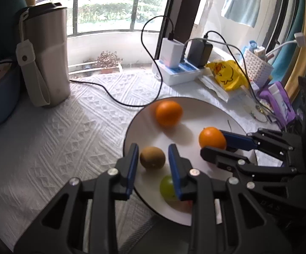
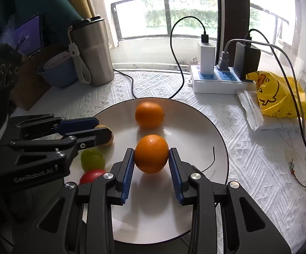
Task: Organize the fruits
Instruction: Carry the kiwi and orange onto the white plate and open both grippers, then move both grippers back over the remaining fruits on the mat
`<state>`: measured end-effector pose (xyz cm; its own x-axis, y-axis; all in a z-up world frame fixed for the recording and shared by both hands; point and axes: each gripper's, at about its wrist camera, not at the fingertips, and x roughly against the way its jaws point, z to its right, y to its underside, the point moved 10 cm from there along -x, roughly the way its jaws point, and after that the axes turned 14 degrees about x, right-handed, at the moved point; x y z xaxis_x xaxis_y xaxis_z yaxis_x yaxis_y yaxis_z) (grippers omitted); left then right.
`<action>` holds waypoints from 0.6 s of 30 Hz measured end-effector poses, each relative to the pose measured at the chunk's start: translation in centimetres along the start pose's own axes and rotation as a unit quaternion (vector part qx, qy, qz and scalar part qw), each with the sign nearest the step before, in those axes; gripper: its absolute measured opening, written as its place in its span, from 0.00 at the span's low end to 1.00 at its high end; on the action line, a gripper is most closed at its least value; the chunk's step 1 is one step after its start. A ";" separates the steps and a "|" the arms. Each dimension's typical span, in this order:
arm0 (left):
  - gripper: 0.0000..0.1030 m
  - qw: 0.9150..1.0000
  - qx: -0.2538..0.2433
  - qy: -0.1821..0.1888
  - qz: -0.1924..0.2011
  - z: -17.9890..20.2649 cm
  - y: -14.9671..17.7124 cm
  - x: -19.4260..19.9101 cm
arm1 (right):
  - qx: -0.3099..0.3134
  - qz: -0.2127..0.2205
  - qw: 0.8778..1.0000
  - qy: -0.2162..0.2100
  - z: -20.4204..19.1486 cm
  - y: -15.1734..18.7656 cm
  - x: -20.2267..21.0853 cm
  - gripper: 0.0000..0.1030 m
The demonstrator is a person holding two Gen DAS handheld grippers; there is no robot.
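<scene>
A white plate (image 2: 197, 135) holds the fruit; it also shows in the left wrist view (image 1: 144, 127). My right gripper (image 2: 152, 155) is shut on an orange (image 2: 151, 154), held just above the plate; that orange shows in the left wrist view (image 1: 211, 138). A second orange (image 2: 149, 114) (image 1: 168, 113) lies at the plate's far side. My left gripper (image 1: 153, 157) is open around a brown kiwi (image 1: 152, 158), its pads apart from it. A green fruit (image 1: 167, 187) (image 2: 92, 159) and a red fruit (image 2: 91, 176) lie near the plate's near-left edge.
A steel tumbler (image 1: 47, 57) and a blue bowl (image 2: 57, 72) stand at the back left. A power strip (image 2: 216, 80) with chargers and cables, a yellow duck bag (image 2: 277, 97) and a white basket (image 1: 256, 67) crowd the right. A black cable (image 1: 110, 95) crosses the white cloth (image 1: 68, 139).
</scene>
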<state>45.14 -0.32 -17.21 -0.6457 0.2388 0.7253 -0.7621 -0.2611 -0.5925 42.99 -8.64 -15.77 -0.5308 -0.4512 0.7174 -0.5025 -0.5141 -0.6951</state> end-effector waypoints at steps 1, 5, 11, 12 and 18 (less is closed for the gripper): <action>0.31 1.000 0.003 0.000 0.003 -0.1 -0.1 0.2 | -0.002 0.000 1.000 0.001 0.1 0.0 0.1 0.34; 0.41 1.000 0.009 0.002 0.016 0.0 -0.4 1.5 | -0.001 0.005 1.000 0.011 0.2 -0.3 1.0 0.36; 0.44 0.999 0.012 -0.002 0.036 0.1 -0.1 4.3 | 0.002 0.016 1.000 0.018 -0.4 -0.3 3.1 0.36; 0.44 0.999 0.014 -0.003 0.038 0.0 0.1 4.8 | 0.003 0.017 1.000 0.019 -0.5 -0.3 3.4 0.36; 0.44 0.999 0.023 -0.005 0.047 -0.4 1.5 6.9 | 0.012 0.027 0.999 0.034 -1.5 0.1 6.1 0.36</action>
<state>39.50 1.36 -13.22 -0.7137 0.2011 0.6710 -0.6947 -0.3254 -0.6415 38.64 -10.32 -11.58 -0.6025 -0.4282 0.6735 -0.4557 -0.5082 -0.7308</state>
